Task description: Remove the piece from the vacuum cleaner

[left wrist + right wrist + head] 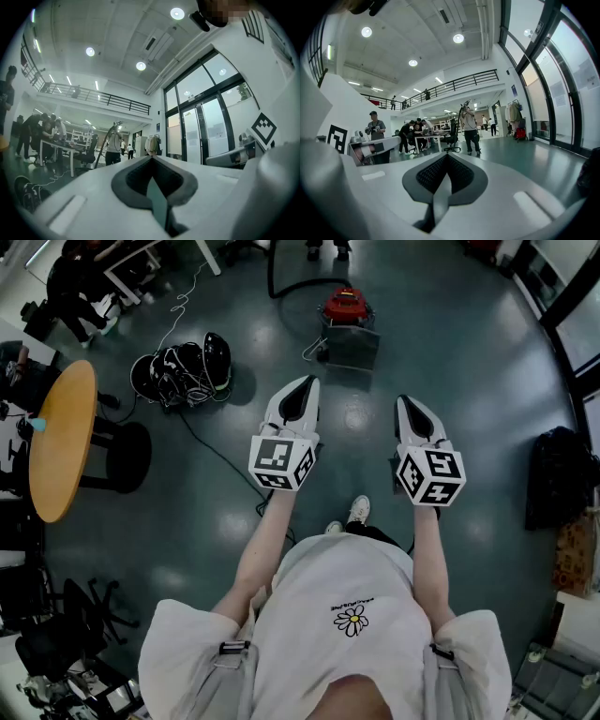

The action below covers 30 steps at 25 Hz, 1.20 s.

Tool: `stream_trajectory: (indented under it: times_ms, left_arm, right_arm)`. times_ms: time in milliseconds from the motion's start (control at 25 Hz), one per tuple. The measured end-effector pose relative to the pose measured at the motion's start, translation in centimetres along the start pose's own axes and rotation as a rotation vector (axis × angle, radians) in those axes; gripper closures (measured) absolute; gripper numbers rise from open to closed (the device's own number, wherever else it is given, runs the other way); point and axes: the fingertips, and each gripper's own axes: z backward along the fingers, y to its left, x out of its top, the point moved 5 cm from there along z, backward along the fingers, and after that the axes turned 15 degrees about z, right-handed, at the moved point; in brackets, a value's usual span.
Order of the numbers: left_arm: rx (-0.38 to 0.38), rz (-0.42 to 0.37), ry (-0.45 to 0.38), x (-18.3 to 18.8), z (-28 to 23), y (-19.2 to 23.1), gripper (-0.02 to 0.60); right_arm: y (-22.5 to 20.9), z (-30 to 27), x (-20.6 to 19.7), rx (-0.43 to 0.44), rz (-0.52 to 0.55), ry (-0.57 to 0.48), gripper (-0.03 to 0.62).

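One vacuum cleaner (349, 329), red top, boxy grey body

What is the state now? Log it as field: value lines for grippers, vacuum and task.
left gripper: shut, fingers together, empty
right gripper: shut, fingers together, empty
vacuum cleaner: red-topped, on floor ahead of both grippers, apart from them
hose: black, leads away from vacuum cleaner
round table: at person's left
task: not begun
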Motion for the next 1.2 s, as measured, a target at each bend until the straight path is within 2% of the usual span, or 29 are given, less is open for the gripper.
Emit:
stream_trajectory:
  times_ms: [400, 840, 1040, 1200]
  left_arm:
    - [0.014, 0.011, 0.021, -1.2, -2.2, 1.0, 0.574]
    - [0.032, 0.013, 0.053, -2.7, -7.1, 1.8, 0.574]
    - [0.058, -0.04, -0.015, -2.5, -9.1, 1.0, 0.574]
    - [0.073, -0.065, -0.009, -2.8, -9.9, 1.0, 0.574]
  right_arm:
    - [-0.9, -2.1, -0.5, 0.005, 0.018, 0.017, 0.568]
    - [-4.8, -5.5, -1.4, 0.03, -0.025, 0.017, 0.568]
    - [-7.3, -6.8, -2.2, 0.064, -0.028, 0.022, 0.568]
    - [-8.6, -7.9, -3.0, 0.073, -0.053, 0.025, 0.568]
